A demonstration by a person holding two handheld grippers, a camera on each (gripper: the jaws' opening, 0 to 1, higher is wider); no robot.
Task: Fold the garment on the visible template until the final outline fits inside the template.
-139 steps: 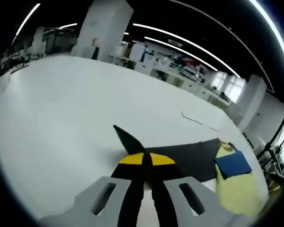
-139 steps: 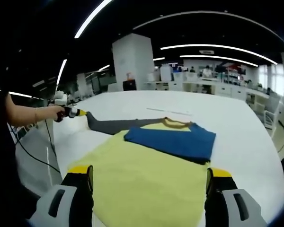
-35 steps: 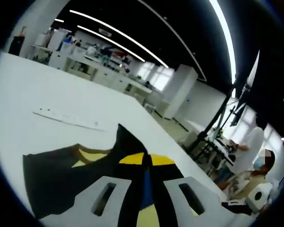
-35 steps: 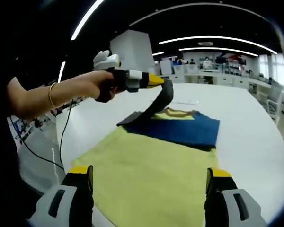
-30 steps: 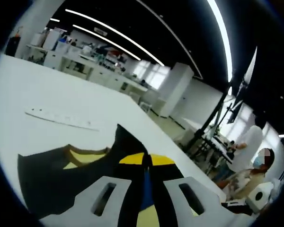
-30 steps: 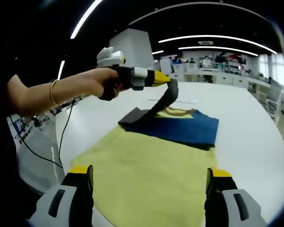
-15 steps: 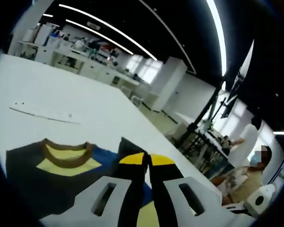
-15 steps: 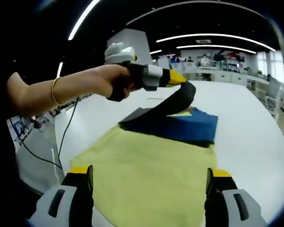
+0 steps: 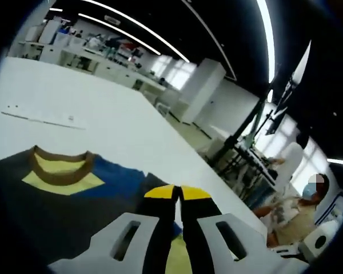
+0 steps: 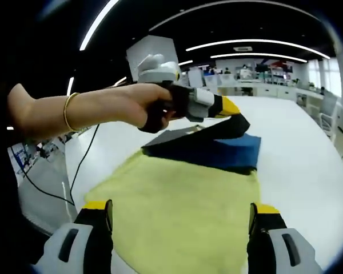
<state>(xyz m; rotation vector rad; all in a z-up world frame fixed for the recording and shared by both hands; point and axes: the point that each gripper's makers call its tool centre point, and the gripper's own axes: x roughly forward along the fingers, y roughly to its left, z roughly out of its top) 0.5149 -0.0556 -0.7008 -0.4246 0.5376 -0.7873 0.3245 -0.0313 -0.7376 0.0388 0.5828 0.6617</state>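
A yellow garment [image 10: 177, 211] lies flat on the white table [image 10: 297, 137], its blue sleeve [image 10: 231, 149] folded across the chest. My left gripper [image 10: 233, 108], held in a hand [image 10: 154, 108], is shut on the dark grey sleeve [image 10: 217, 132] and holds it just above the blue one. In the left gripper view the left gripper [image 9: 177, 194] has its jaws pressed together over the dark sleeve [image 9: 51, 217], beyond which lie the brown collar [image 9: 60, 171] and the blue sleeve [image 9: 117, 174]. My right gripper [image 10: 180, 210] stands open over the garment's near hem, holding nothing.
A thin white strip [image 9: 40, 117] lies on the table beyond the collar. A cable [image 10: 51, 188] hangs off the table's left edge. A person [image 9: 288, 171] stands past the table's far side, among tripods and desks.
The left gripper has carried the dark sleeve across the chest, from stretched out sideways to over the blue sleeve, and lowered it. The right gripper has stayed in place, open.
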